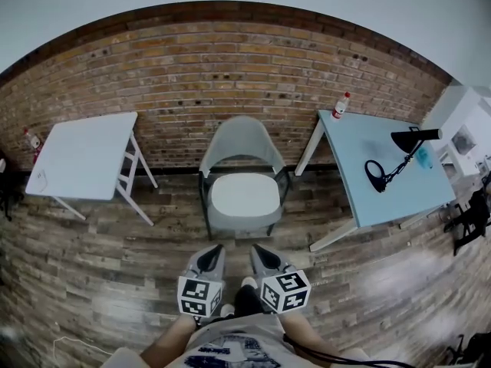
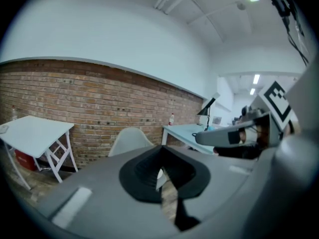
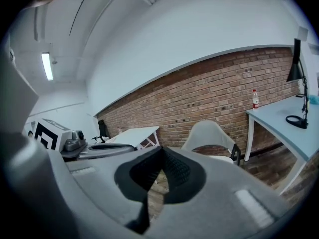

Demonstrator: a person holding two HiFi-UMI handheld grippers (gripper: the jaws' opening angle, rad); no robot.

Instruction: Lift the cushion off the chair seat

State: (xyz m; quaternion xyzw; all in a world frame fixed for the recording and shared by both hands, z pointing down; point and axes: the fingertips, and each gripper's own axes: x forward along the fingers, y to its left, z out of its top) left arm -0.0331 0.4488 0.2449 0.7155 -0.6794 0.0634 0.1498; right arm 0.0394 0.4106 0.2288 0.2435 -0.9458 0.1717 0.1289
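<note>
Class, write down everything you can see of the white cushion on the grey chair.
The white cushion is a flat, rounded-square pad, plain and smooth, soft-looking. It lies level on the seat of the grey moulded chair, between the armrests, covering most of the seat. Only the chair touches it; the left gripper and right gripper, both shut, are short of it.

Open floor (image 1: 165, 240) lies before me up to the chair (image 1: 244, 140); white table (image 1: 80, 156) and blue table (image 1: 383, 175) stand well aside.
</note>
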